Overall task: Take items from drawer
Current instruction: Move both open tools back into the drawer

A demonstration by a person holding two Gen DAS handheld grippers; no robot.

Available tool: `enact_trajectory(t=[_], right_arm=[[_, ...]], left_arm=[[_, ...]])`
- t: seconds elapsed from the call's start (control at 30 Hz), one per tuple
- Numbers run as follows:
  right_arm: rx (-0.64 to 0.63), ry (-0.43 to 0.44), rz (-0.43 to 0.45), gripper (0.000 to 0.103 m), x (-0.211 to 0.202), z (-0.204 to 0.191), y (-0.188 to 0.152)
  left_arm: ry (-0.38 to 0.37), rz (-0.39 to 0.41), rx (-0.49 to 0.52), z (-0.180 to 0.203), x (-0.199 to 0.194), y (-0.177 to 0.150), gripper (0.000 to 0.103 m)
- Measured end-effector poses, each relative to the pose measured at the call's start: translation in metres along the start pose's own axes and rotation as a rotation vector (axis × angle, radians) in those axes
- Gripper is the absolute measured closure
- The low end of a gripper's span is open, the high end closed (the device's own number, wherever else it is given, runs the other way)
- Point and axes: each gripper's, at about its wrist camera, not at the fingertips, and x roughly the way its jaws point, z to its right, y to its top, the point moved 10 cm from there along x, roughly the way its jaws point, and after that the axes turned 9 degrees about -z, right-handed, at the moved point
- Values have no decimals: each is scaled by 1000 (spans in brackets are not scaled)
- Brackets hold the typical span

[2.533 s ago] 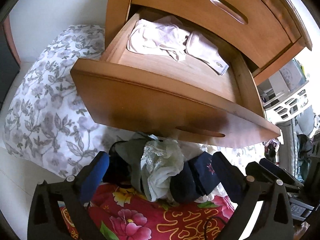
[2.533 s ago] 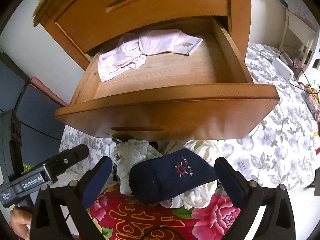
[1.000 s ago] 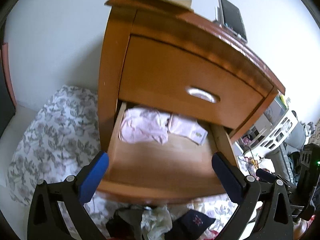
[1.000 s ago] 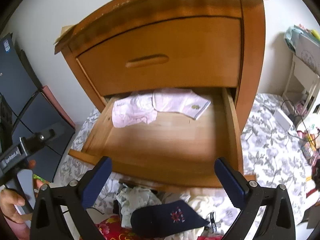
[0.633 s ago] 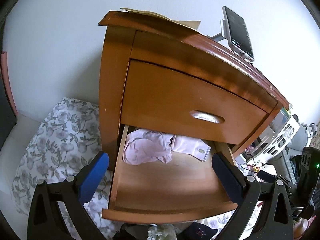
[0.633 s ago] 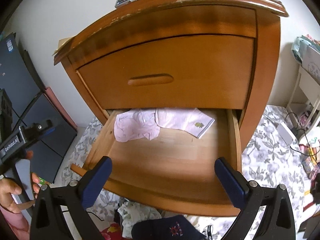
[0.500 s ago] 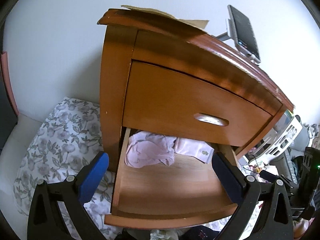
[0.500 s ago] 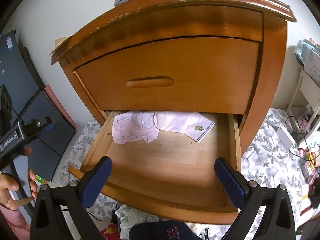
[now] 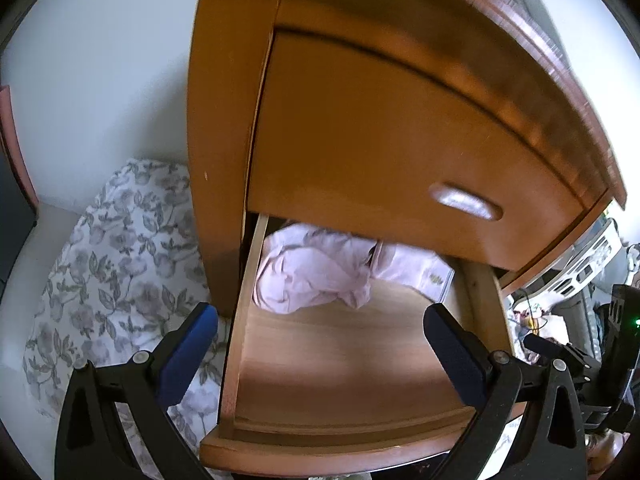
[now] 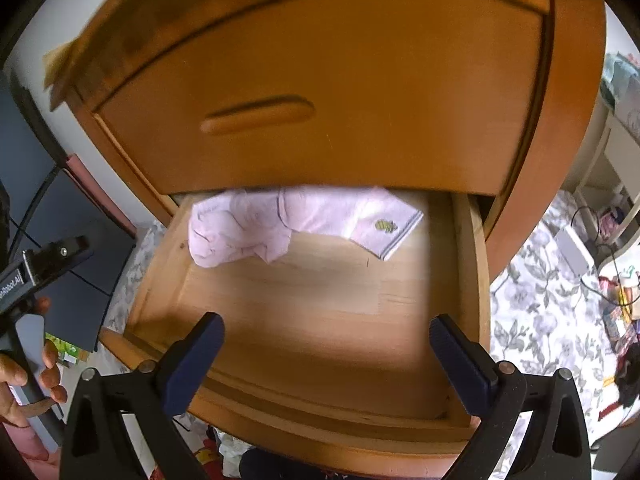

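Observation:
The lower drawer [image 9: 352, 364] [image 10: 320, 312] of a wooden nightstand stands pulled out. At its back lie a crumpled pale pink garment [image 9: 308, 280] [image 10: 232, 232] and, to its right, a folded pink cloth with a small yellow emblem [image 9: 420, 270] [image 10: 360, 216]. My left gripper [image 9: 320, 356] is open above the drawer's front left, nothing between its blue fingers. My right gripper [image 10: 326, 364] is open over the drawer's front half, also empty. Both are short of the clothes.
The shut upper drawer [image 9: 384, 152] [image 10: 320, 92] overhangs the clothes. A floral sheet [image 9: 116, 264] [image 10: 552, 300] covers the floor on both sides. A hand [image 10: 24, 376] holds the left gripper's handle at the left. Clothes [image 10: 240, 452] lie below the drawer front.
Both grippers rose from the clothes pile on the floor and moved in toward the open drawer, which now fills both views. Both stayed open and empty.

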Motion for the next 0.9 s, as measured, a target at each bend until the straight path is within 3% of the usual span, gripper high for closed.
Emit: enact_trajectory(t=[0.33,0.9], right_arm=[[13,-26,-84,0,31,12,-3],[-12,-57,-107,0,42,15,16]], left_arm=[[0,-119,20,2,41,-15,1],[37,-177,25,-6,76,5,1]])
